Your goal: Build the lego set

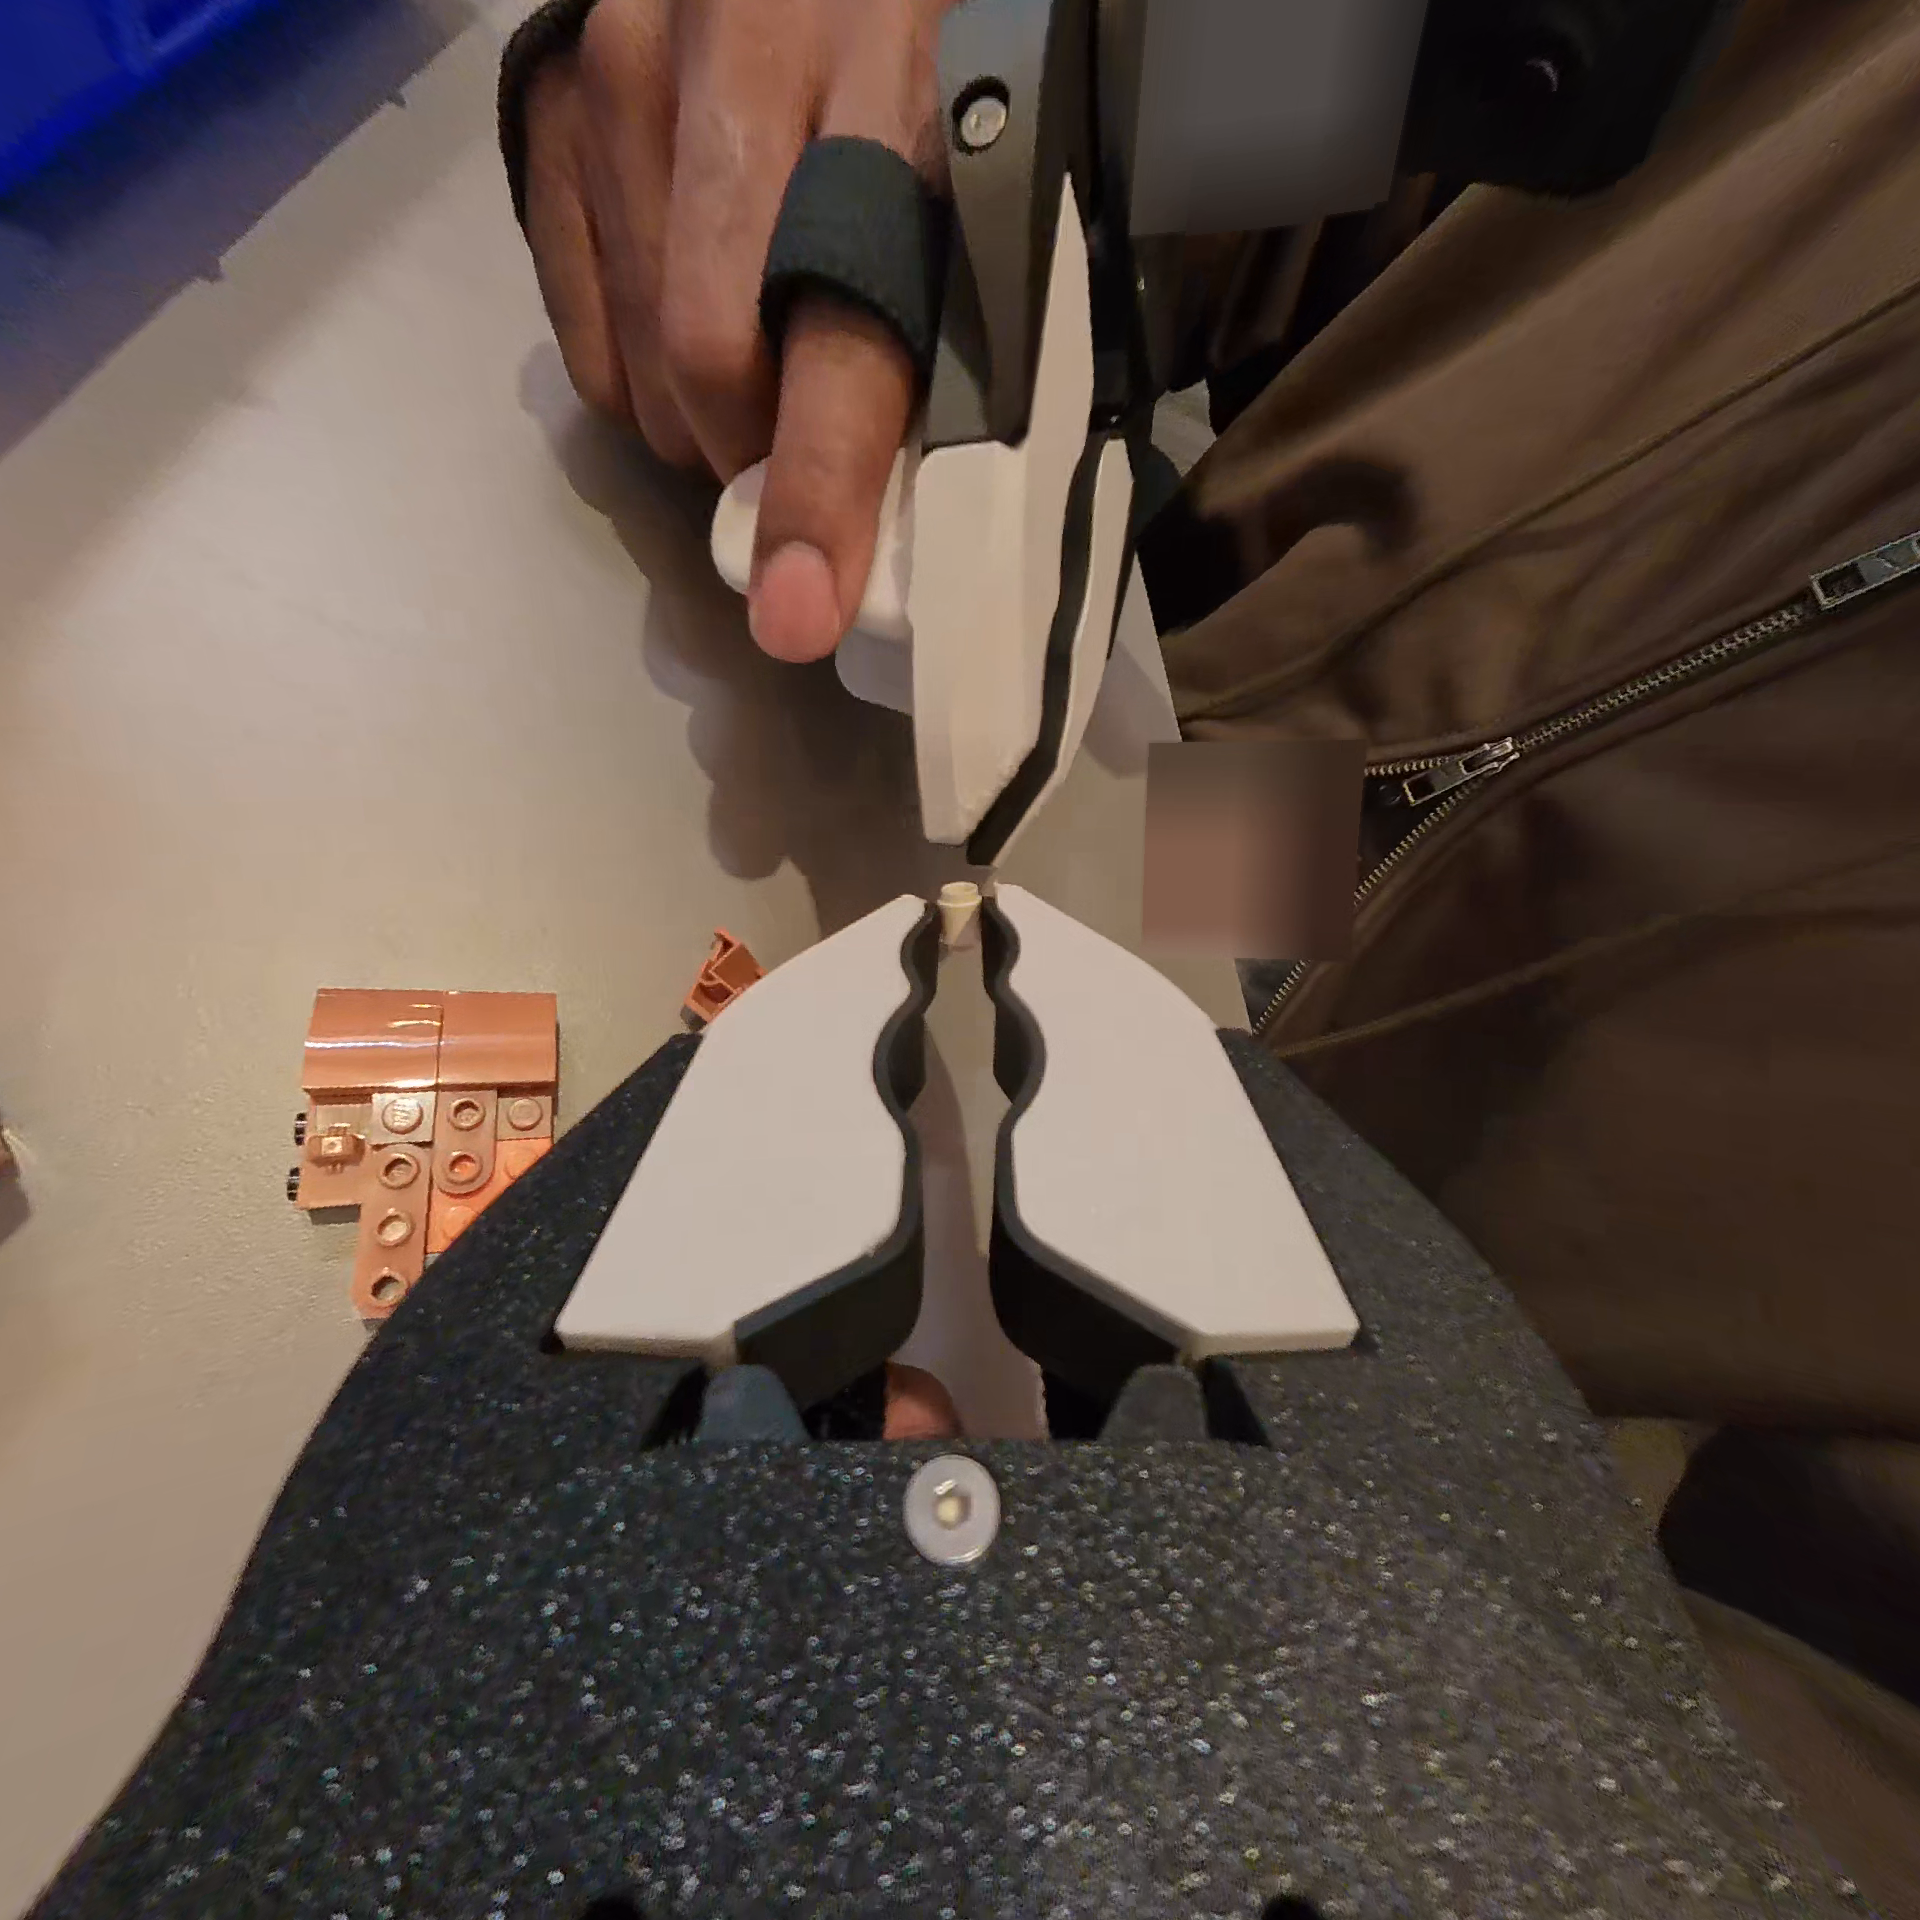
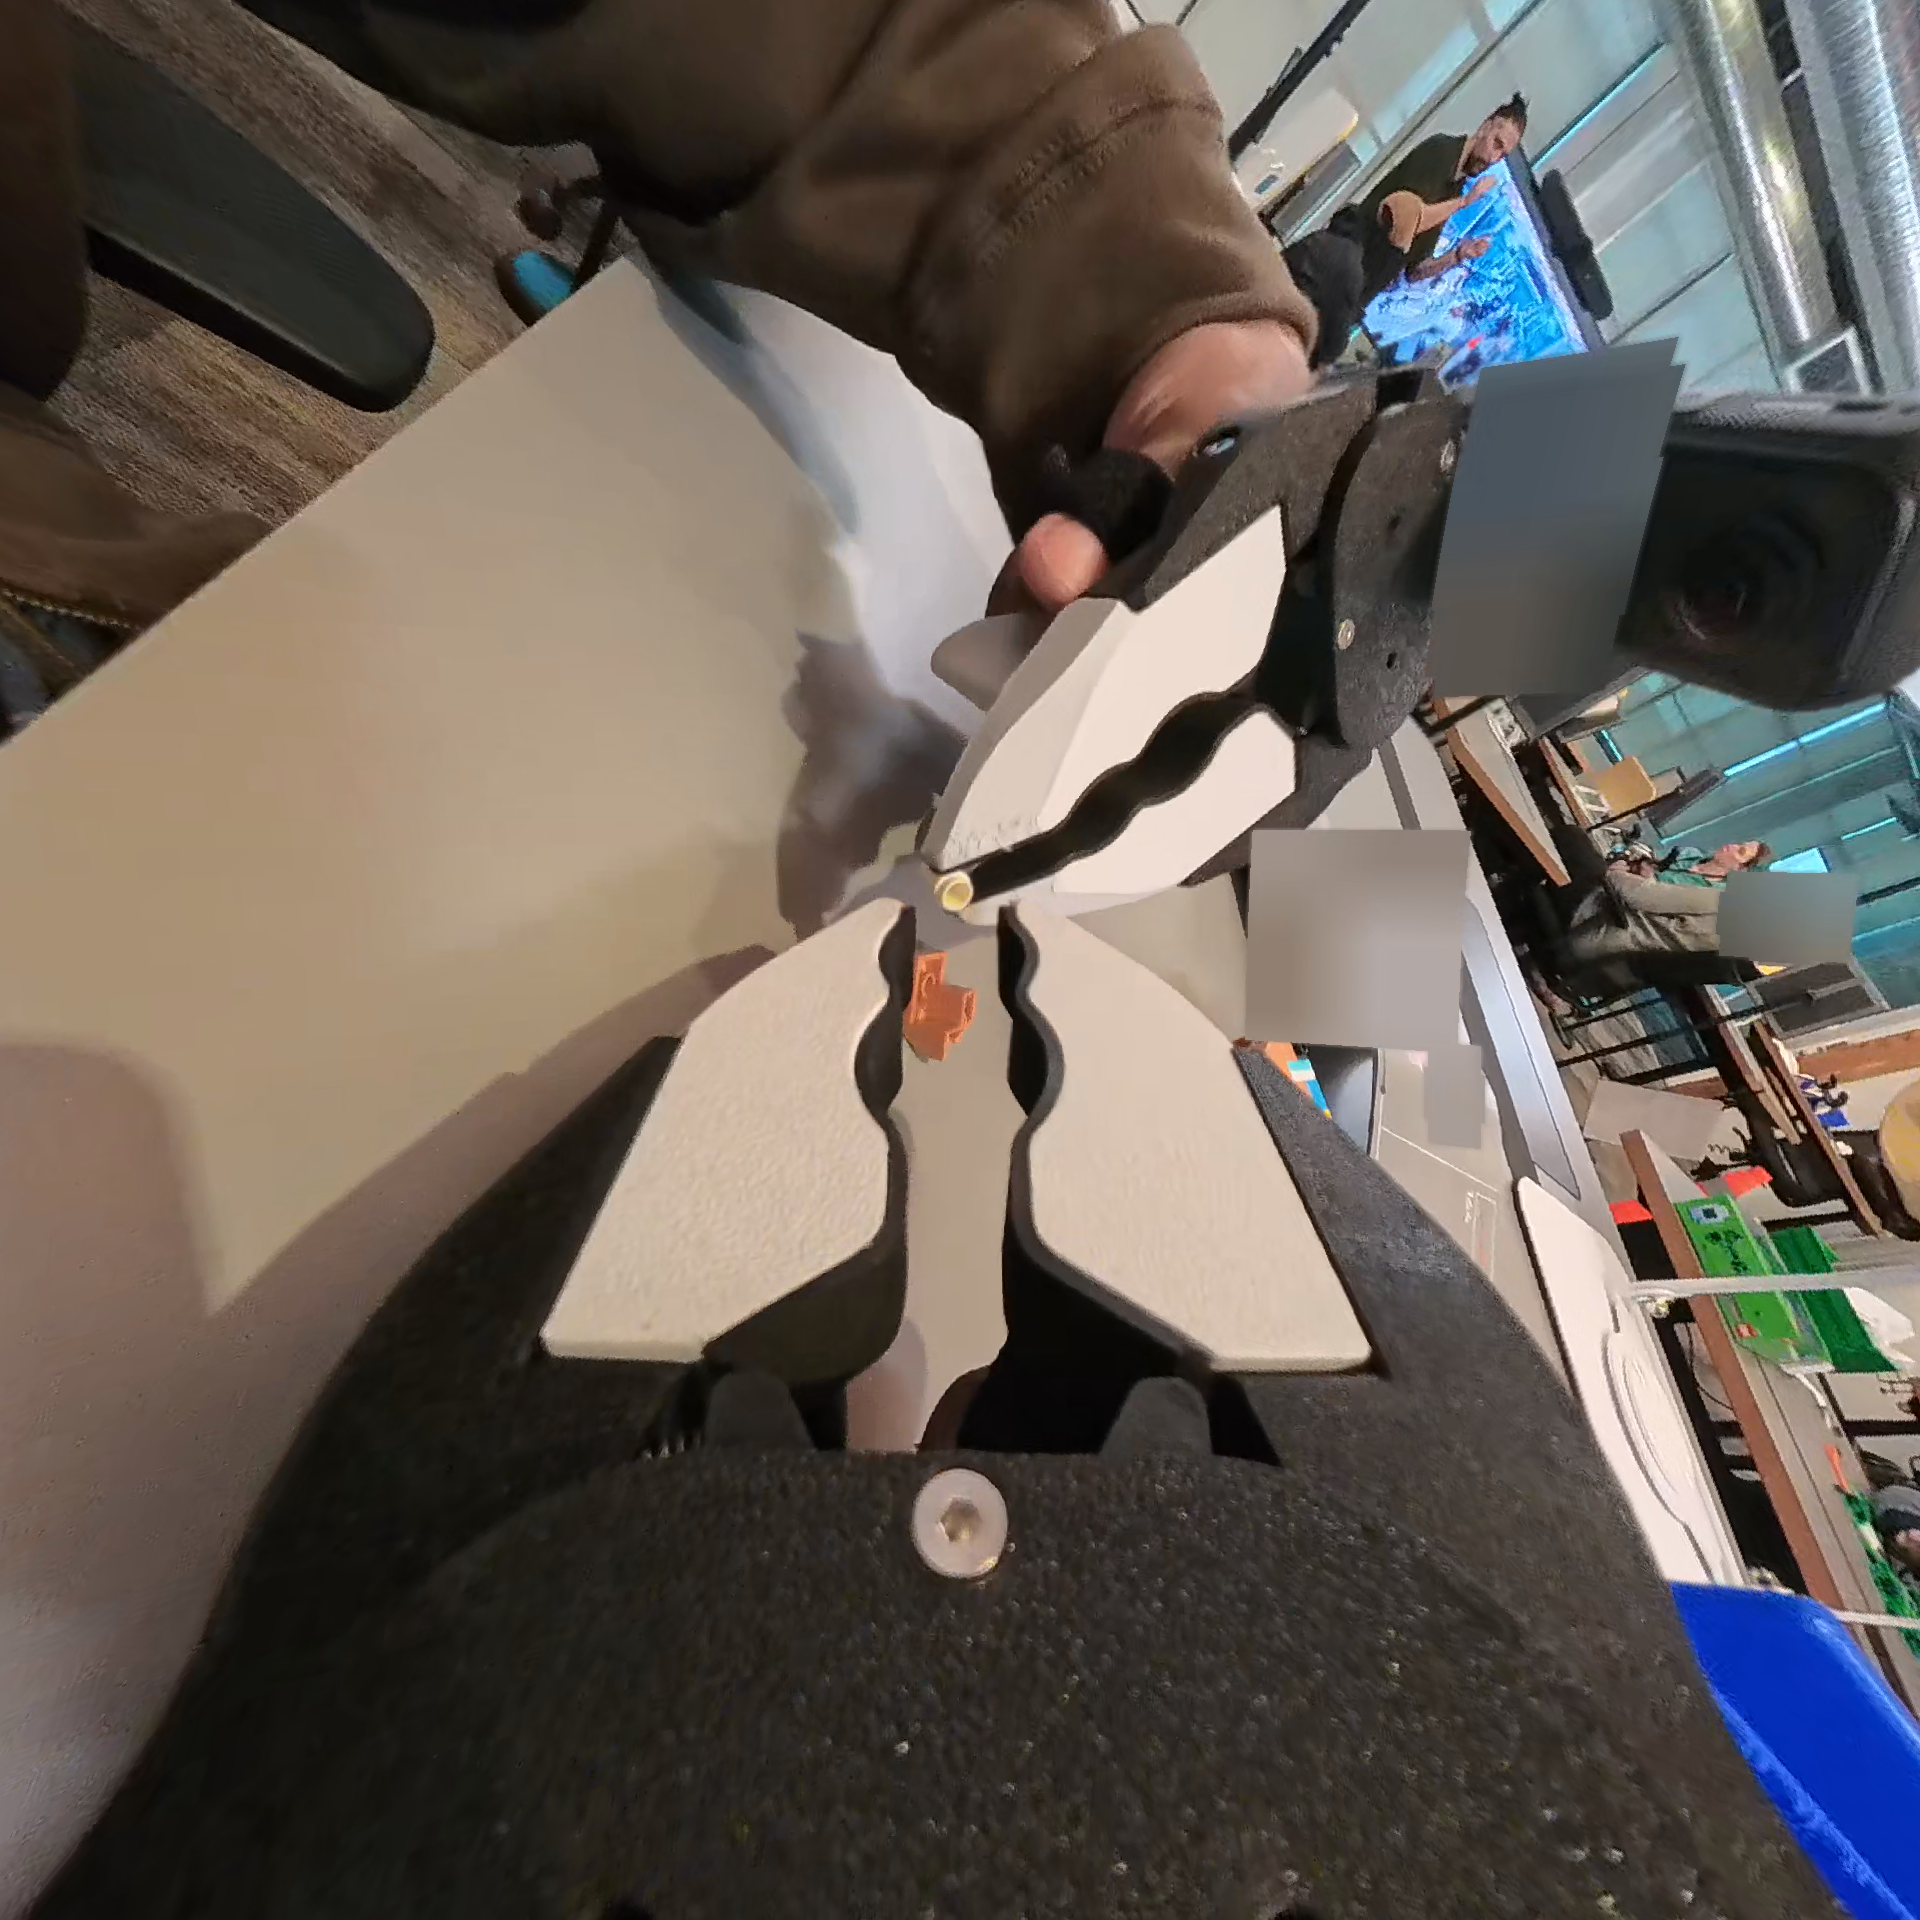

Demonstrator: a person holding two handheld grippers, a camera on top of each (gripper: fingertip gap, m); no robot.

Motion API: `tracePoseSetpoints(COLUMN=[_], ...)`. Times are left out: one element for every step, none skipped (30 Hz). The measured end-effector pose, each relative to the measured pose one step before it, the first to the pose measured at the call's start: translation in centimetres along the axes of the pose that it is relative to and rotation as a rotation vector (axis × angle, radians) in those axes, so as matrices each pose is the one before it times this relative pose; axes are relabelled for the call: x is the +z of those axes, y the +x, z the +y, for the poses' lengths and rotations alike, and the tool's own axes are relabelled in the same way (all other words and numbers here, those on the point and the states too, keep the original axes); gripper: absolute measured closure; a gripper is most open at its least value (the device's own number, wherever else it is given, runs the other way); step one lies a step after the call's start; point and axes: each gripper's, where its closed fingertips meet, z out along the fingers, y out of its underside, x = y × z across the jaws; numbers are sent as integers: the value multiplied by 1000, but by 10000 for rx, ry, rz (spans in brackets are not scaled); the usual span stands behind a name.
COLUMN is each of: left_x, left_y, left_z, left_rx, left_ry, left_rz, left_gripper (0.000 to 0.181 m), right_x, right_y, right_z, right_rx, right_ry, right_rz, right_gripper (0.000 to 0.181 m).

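Observation:
My left gripper (image 1: pixel 958 906) is shut on a small cream cone piece (image 1: pixel 958 916), held above the table. In the right wrist view it (image 2: pixel 948 878) comes in from the upper right with the cone (image 2: pixel 954 890) at its tips. My right gripper (image 2: pixel 956 920) is slightly open and empty, its tips just below the cone. In the left wrist view it (image 1: pixel 979 850) points down, tips almost touching the cone's top. A small orange piece (image 1: pixel 717 977) lies on the table and shows between the right fingers (image 2: pixel 940 1013). A copper-orange plate assembly (image 1: pixel 436 1101) lies at the left.
The pale table (image 1: pixel 260 675) carries the pieces; its edge runs diagonally in the right wrist view (image 2: pixel 416 727). A blue bin (image 1: pixel 104 114) sits at the far left corner. The person's brown jacket (image 1: pixel 1558 727) is close on the right. Desks and people fill the background (image 2: pixel 1662 914). Both grippers' tips are close together, under 4 cm apart.

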Motion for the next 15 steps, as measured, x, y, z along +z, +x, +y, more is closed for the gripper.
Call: tracePoseSetpoints(left_x=[87, 95, 74, 65, 53, 34, 52, 53, 56, 63, 61, 57, 50, 27, 11], left_y=[32, 65, 51, 42, 44, 62, 63, 24, 37, 21, -11, -15, -40, -43, -54], left_z=[68, 57, 31, 35, -12, -38, -48, -31, -41, -39, -41, 8, -7, -8, -9], left_rx=[-10, 0, 4, 3, 8, 4, 10, 9, 14, 3, -3, -3, -6, -14, -27], left_ry=[-65, -55, -49, -50, -20, -9, -7, -28, -28, -25, -24, -43, -30, -13, 4], left_rz=[52, 64, 49, 45, 39, 55, 53, 35, 41, 27, 18, 11, 2, 1, 1], left_gripper=[173, 173, 173, 173, 173, 173, 173, 173, 173, 173, 173, 173, 173, 173, 173], right_x=[53, 64, 73, 46, 45, 32, 34, 26, 8, 8, -9, -4, -7, -9, -6], right_y=[-57, -97, -110, -85, -91, -114, -74, -68, -61, -42, -46, -41, 2, 10, 12], right_z=[-71, -20, -10, -25, -49, -28, 26, 10, 13, 28, 12, 31, 21, 53, 49], right_rx=[-10, -33, -56, -55, -41, -25, -17, -15, -1, 7, 10, 7, -19, -23, -12], right_ry=[23, -10, -15, -7, 1, -4, -21, -10, -6, -10, 0, -8, -8, -27, -22], right_rz=[-29, -45, -41, -18, -25, -41, -26, -25, -34, -23, -24, -21, 19, 23, 18], right_gripper=[167, 168, 169, 169, 170, 170, 170, 170, 170, 171, 171, 171, 172, 173, 173])
